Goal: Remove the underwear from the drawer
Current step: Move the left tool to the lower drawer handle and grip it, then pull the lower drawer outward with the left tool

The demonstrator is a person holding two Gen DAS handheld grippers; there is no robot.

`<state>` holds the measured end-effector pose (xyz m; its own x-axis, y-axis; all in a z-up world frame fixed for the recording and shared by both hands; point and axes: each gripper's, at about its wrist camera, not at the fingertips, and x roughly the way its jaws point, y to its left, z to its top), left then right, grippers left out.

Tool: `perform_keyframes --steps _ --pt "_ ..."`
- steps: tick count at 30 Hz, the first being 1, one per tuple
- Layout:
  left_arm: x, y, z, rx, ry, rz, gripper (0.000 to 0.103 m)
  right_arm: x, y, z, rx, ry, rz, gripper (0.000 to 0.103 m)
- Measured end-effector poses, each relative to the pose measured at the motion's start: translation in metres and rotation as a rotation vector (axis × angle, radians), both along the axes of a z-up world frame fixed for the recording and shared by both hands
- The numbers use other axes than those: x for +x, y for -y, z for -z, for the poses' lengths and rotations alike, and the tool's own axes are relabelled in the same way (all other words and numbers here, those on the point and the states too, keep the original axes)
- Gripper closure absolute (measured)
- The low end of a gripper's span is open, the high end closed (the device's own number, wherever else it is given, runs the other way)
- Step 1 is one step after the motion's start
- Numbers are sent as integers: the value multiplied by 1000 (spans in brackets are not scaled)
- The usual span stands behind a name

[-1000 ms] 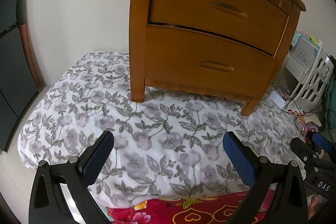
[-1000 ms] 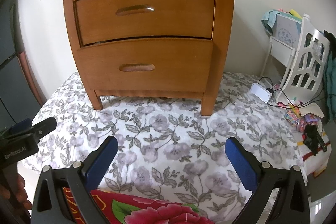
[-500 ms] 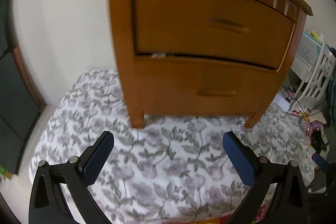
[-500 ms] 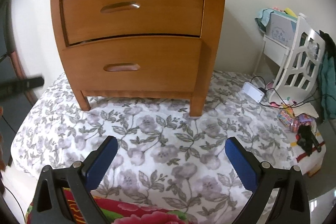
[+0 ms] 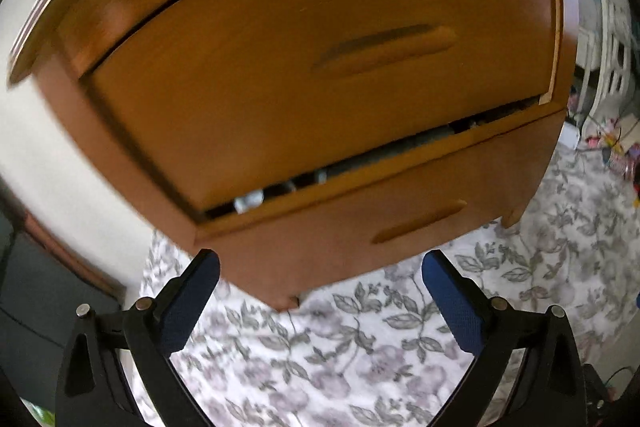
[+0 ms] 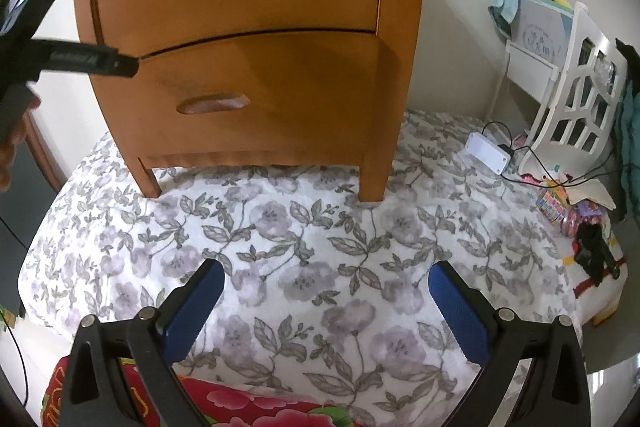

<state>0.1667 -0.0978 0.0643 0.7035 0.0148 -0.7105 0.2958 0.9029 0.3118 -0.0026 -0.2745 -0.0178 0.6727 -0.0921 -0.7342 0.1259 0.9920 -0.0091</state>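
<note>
Underwear isn't visible anywhere yet, so my guess is it's inside one of the two drawers of the curved orange-brown wooden nightstand (image 6: 256, 39), which stands on a white bedspread with a grey-purple flower print (image 6: 320, 247). Both drawers look basically shut. The upper wooden drawer with the recessed slot handle (image 5: 320, 67) has a dark gap along its bottom edge, and something pale and metallic peeks through at the left, but it's too blurry to say what.

Progress-wise: pretty much at the start. Nothing pulled open, nothing taken out. Opening a drawer, finding the underwear, grabbing it and lifting it out all remain.

Tools: the left gripper with blue padded fingers (image 5: 320, 301) is right up close to the nightstand front, down by the lower wooden drawer (image 5: 400, 223). Its jaws are closing, but nothing sits between them, only bedspread and the nightstand's corner behind. In the right wrist view that same gripper's black body pokes in from the left edge, in front of the drawers. The right gripper (image 6: 326, 307) hangs back over the bedspread, spread wide and empty.

Off to the side there's a white lattice chair (image 6: 576, 95) and floor clutter, not relevant.
</note>
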Motion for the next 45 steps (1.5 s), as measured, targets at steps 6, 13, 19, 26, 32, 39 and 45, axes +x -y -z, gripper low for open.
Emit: perform_keyframes --steps 6,13,19,26,32,39,45 --pt "25 22 9 79 -45 72 11 6 11 11 18 -26 22 0" --pt "39 40 21 141 -98 127 15 12 19 23 34 -54 28 0" --pt "48 53 32 209 -130 179 15 17 22 32 46 -75 30 0" --pt "57 61 31 245 -152 210 15 20 21 37 59 -89 25 0" --pt "55 63 38 260 -138 214 15 22 23 39 71 -95 30 0" --pt "63 61 39 227 -256 305 15 22 21 39 74 -97 32 0" --pt "55 66 49 234 -228 281 14 21 24 39 90 -96 44 0"
